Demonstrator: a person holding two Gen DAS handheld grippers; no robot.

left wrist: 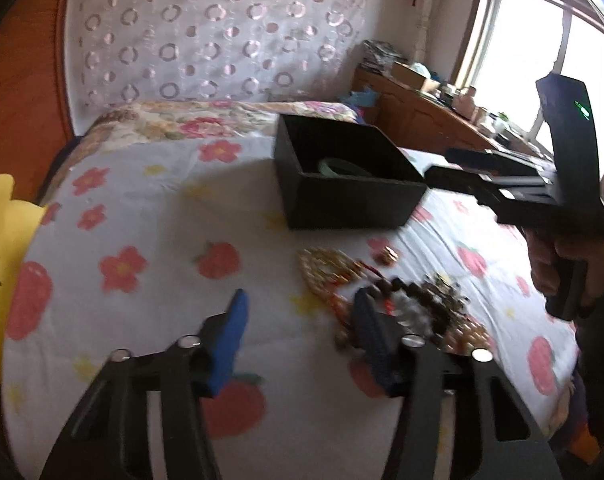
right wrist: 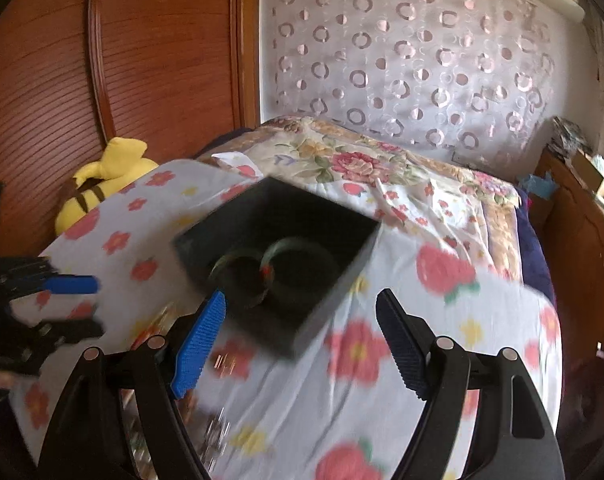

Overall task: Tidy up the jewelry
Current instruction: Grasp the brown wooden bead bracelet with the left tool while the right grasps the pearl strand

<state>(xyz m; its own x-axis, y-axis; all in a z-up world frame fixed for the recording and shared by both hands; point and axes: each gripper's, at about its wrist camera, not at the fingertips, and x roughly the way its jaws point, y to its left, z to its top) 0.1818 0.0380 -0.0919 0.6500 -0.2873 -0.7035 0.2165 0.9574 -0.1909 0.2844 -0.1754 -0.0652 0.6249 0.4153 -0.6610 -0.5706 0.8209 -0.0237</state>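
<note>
Two bangles (right wrist: 262, 276), apparently jade, lie inside my black box (right wrist: 333, 292) on the floral bedsheet (left wrist: 142, 220). Jewelry pile (left wrist: 413, 304) at box's six o'clock. My left gripper (left wrist: 302, 340) and right gripper (right wrist: 302, 344): both spread apart, empty.

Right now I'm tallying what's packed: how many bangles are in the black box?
2. Both greenish bangles lie on the floor of the black box: one toward its left, one right, overlapping. The near wall may hide more.

Matt black box (right wrist: 333, 300) on printed cloth bedsheet (right wrist: 421, 360)
</note>
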